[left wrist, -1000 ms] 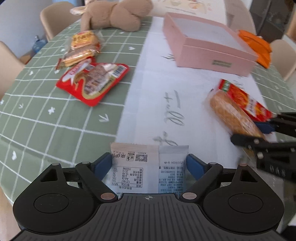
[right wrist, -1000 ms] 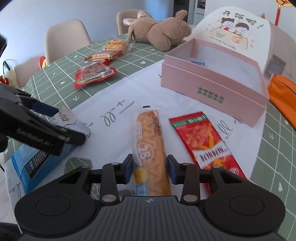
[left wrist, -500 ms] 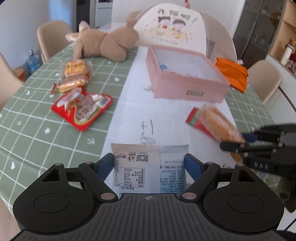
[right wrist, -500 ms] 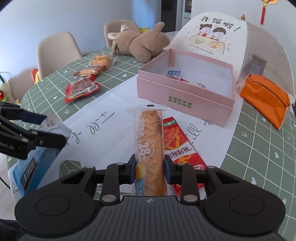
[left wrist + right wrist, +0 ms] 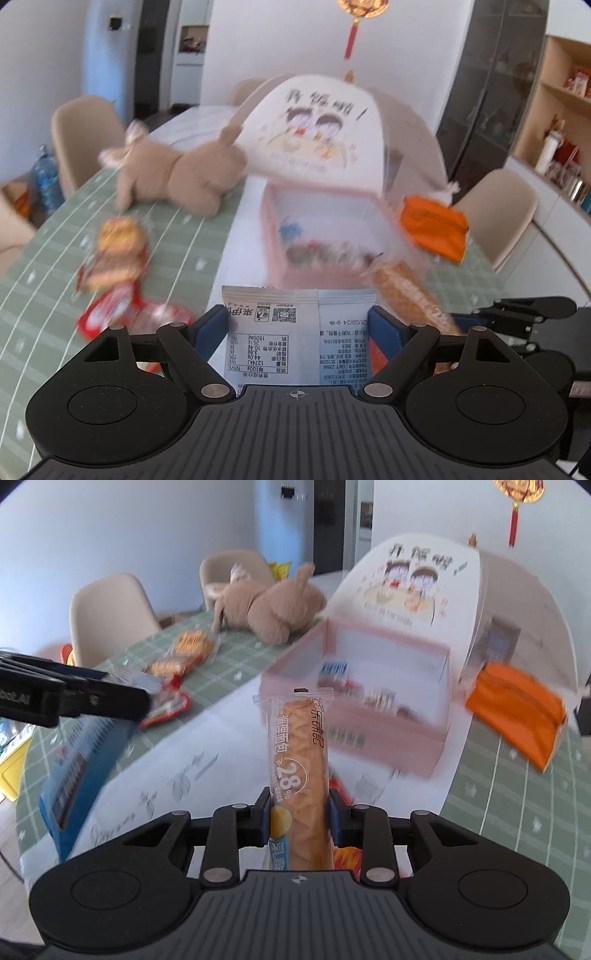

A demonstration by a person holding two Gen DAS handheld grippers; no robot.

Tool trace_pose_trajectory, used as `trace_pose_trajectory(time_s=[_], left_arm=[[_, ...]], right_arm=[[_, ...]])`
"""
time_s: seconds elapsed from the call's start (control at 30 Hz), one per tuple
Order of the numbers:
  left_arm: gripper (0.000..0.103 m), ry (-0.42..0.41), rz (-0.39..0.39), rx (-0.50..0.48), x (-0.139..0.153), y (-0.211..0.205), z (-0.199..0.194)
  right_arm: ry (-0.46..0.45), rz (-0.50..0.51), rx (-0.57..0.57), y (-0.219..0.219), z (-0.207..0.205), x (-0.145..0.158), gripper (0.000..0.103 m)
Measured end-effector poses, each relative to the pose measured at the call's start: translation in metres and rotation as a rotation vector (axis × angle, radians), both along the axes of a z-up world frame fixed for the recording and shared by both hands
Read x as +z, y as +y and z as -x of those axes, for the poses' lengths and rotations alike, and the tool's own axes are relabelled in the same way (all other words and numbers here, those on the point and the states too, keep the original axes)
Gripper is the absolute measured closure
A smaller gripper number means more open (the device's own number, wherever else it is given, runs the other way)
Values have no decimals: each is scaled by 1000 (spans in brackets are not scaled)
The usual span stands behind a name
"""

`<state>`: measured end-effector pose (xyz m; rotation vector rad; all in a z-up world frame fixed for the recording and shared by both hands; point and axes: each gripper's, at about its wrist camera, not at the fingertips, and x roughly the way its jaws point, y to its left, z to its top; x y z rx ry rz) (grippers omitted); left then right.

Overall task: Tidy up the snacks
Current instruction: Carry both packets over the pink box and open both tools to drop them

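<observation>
Your right gripper [image 5: 298,818] is clamping the bread stick packet [image 5: 301,771] between its jaws, your left gripper [image 5: 298,328] is pinching the white-and-blue snack bag [image 5: 295,332], both facing the pink box [image 5: 373,720].

Two wrist fisheyes, angled down, sharing pink box [image 5: 317,236] ahead.

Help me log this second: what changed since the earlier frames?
Both grippers rose off the table toward the pink box: the left gripper carrying the blue-and-white packet, the right gripper the bread stick. Both grips and the other snacks are unchanged.
</observation>
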<state>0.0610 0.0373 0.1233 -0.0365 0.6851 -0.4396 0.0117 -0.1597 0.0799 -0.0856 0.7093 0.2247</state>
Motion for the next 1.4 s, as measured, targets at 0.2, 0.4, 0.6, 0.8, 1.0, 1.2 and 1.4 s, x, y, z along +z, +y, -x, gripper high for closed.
trace_pose_trajectory(time_s=[0.2, 0.4, 0.6, 0.8, 1.0, 1.2, 1.4], left_arm=[[16, -69, 111, -20, 35, -21, -68], [15, -88, 246, -45, 60, -44, -156], [15, 22, 235, -71, 8, -85, -232], [17, 248, 212, -75, -62, -95, -252], [18, 206, 254, -48, -45, -64, -240], [18, 84, 143, 18, -18, -2, -193], [18, 144, 26, 318, -52, 91, -138]], right_arm=[[-61, 8, -57, -14, -52, 25, 74], [-104, 53, -127, -25, -128, 45, 74], [-39, 104, -161, -32, -182, 22, 69], [91, 70, -219, -53, -188, -18, 49], [69, 40, -234, -57, -174, -15, 48], [20, 37, -205, -51, -146, -3, 40], [-5, 53, -93, -39, -100, -9, 35]])
